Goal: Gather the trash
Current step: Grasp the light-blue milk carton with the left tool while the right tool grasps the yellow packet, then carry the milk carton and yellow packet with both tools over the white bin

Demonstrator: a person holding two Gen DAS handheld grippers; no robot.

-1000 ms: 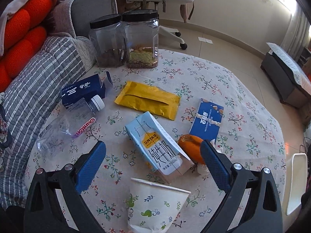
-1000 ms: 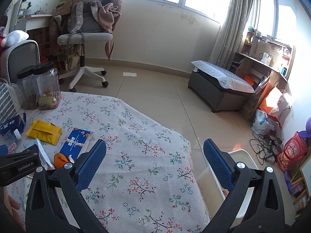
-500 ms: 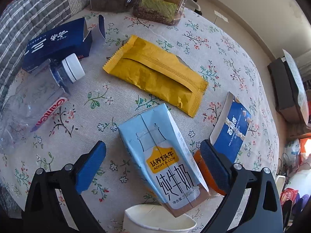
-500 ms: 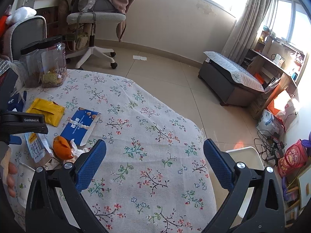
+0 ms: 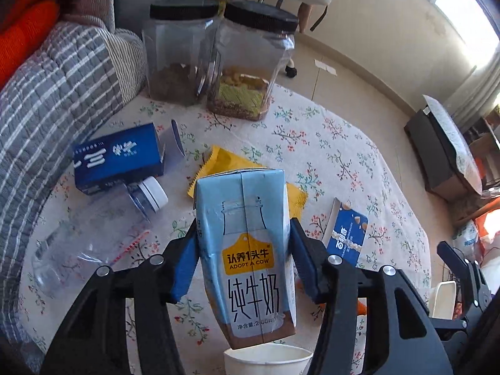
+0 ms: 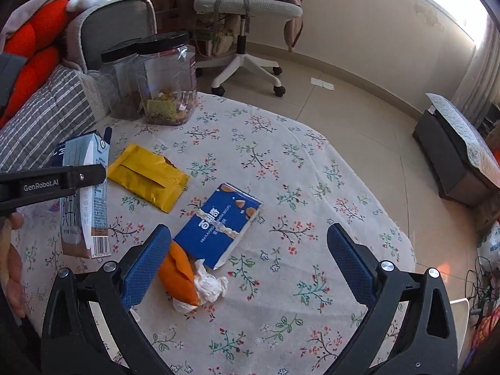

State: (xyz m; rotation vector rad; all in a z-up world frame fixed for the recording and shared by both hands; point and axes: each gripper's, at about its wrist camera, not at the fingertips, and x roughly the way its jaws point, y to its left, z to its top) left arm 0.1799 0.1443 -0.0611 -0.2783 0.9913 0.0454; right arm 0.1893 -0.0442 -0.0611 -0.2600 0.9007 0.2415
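Sunlight is falling across a tiled room where a floral-clothed table (image 6: 281,162) is standing beside a grey striped sofa (image 5: 53,100), with an office chair (image 6: 247,9) behind it. Two black-lidded clear jars (image 5: 218,59) are sitting side by side at the table's far edge. A crushed clear plastic bottle (image 5: 93,237) is lying near the sofa side, its white cap touching a dark blue box (image 5: 118,156). A yellow wrapper (image 6: 147,176) is lying flat at mid-table.

The left gripper (image 5: 243,256) is closing its jaws on a pale blue milk carton (image 5: 247,250), both blue pads pressing its sides and the carton tilting clear of the cloth, its lower corner hanging over a white paper cup (image 5: 268,359). In the right wrist view the same carton is showing lifted at the left.

The right gripper (image 6: 247,268) is hovering with jaws spread wide and nothing between them, above a blue biscuit box (image 6: 218,218). An orange peel (image 6: 179,272) and crumpled white tissue (image 6: 209,284) are lying together just beside its left finger.
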